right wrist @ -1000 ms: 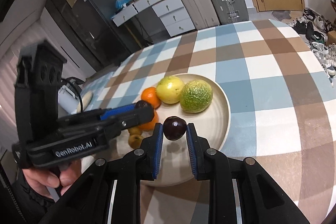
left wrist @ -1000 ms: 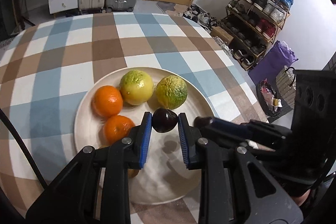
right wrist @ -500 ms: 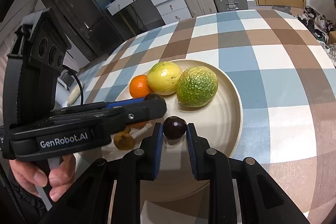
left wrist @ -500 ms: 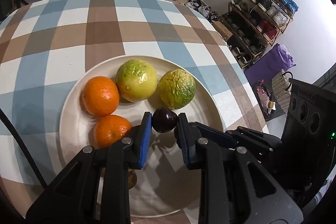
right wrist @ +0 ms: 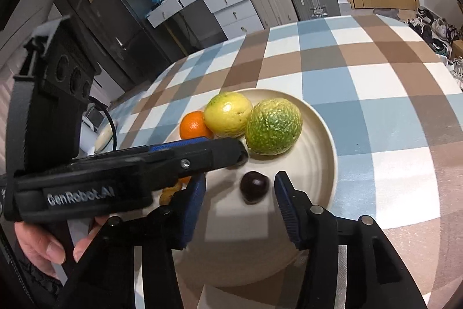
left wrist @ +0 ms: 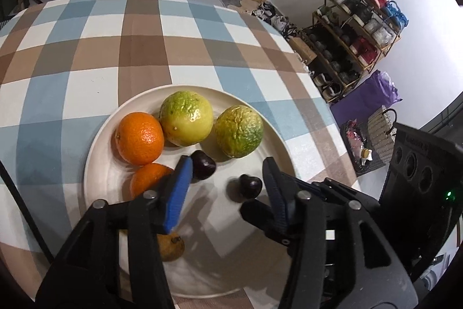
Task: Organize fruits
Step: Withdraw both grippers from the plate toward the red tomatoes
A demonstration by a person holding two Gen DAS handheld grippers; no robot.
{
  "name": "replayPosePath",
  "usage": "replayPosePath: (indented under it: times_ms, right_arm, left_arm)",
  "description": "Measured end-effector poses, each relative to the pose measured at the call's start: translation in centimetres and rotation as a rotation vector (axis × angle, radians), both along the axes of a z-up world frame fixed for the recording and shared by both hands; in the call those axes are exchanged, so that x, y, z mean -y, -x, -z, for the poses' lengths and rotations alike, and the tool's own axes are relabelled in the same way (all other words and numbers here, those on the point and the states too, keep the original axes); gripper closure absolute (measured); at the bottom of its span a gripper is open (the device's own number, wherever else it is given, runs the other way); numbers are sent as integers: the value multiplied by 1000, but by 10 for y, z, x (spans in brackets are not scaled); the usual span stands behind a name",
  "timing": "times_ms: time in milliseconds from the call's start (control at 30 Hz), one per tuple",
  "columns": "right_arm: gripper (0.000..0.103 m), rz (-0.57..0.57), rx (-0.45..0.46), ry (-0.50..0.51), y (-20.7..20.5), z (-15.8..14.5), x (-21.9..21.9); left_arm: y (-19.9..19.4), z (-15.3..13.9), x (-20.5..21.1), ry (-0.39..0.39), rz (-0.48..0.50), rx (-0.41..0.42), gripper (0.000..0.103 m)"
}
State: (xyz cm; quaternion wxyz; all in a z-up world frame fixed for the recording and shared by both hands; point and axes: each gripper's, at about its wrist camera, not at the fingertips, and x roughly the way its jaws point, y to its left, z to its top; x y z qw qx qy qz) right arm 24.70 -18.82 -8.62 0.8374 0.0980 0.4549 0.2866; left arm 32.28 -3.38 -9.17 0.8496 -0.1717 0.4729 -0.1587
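Plums lie free on the plate (left wrist: 104, 135) at lower centre of both frames. My left gripper (left wrist: 228, 181) gapes wide, one plum (left wrist: 203, 164) touching its left pad. My right gripper (right wrist: 240, 191) spreads wide around the other plum (right wrist: 254, 187), gripping nothing.

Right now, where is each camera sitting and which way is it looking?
Left wrist camera: sits on the left claw, looking down along its open fingers at the plate of fruit; the right claw's body shows at right.
Right wrist camera: sits on the right claw, looking down at a dark fruit between its open fingers; the left claw and the person's hand show at left.
Shared: both see the plate, the orange and two green-yellow fruits.
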Motion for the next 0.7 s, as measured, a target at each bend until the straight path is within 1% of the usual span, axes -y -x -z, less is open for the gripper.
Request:
replayPosePath:
  times_ms: [33,133,200,233,267,300,367,533,567,600,633,700]
  right_arm:
    - [50,0,5,7,2,-3,2]
    - [41,10,27,22,13,-10,11]
    - [36,12,47,29,21,-17,17]
    - [35,19,62,38,26,-22,21]
    - [31,23,74,44,32,-27,26]
    - [23,26,84,46,36,-31,29]
    - [14,44,108,49,49,-40,39]
    - [14,76,139,33,81,-58,58]
    - [14,79,142,34,86,-61,60]
    - [14,84,150,37,94,-64,62]
    - [13,85,155,40,101,-66,63]
    - [13,89,164,45,113,-69,63]
  left_arm:
    - [3,-3,0,1,4,6,54]
    - [17,-17,2,-21,13,30,52]
    - [27,-29,4,-51,20,57,45]
    - [36,-38,4,-70,20,84,43]
    - [45,-47,5,-88,15,117,38]
    - [53,-54,5,-100,10,141,30]
    - [76,-70,4,-120,-13,189,21]
    - [127,-94,-1,-157,-71,247,18]
    - [139,-97,-3,-163,-81,261,14]
    - [149,-100,-5,-172,-93,271,7]
    - [161,-102,-6,-182,-112,282,3]
    - [181,-103,-8,-185,-114,291,1]
